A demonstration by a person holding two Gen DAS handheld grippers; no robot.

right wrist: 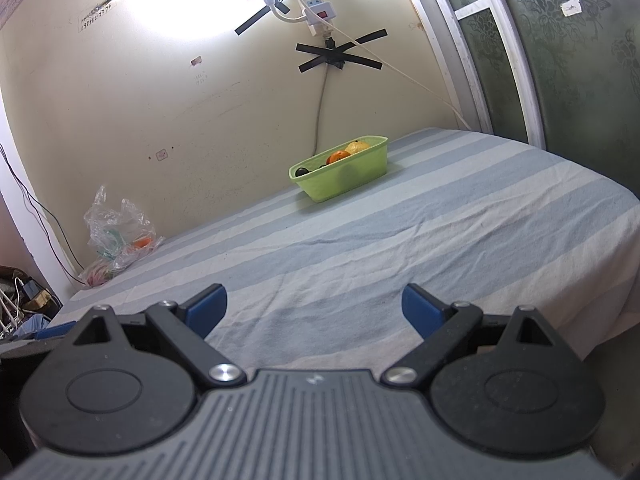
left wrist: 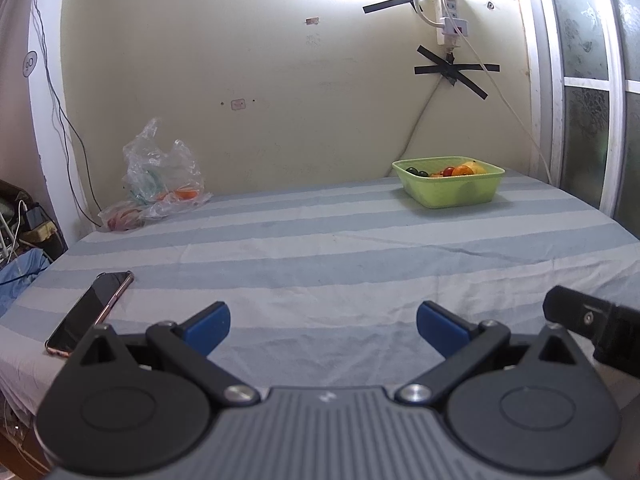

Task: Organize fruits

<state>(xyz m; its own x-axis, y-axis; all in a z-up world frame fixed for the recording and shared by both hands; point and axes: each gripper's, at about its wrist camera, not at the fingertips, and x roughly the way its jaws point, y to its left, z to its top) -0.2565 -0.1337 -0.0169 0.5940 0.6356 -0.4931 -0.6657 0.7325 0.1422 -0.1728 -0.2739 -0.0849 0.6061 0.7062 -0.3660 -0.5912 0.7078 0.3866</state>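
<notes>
A light green basket [left wrist: 452,192] [right wrist: 344,180] stands at the far side of the striped bed, near the wall. It holds an orange fruit [right wrist: 338,156], a yellow fruit [right wrist: 357,147] and dark round fruits [left wrist: 416,172]. My left gripper [left wrist: 323,326] hovers open over the near edge of the bed, nothing between its blue pads. My right gripper [right wrist: 314,308] is also open and empty, well short of the basket. Part of the right gripper's body [left wrist: 592,328] shows at the right of the left wrist view.
A clear plastic bag [left wrist: 164,176] [right wrist: 116,232] with orange fruit inside lies at the far left by the wall. A phone [left wrist: 90,312] rests on the bed's near left. Cables hang on the wall; a glass-panelled door [right wrist: 560,60] stands at right.
</notes>
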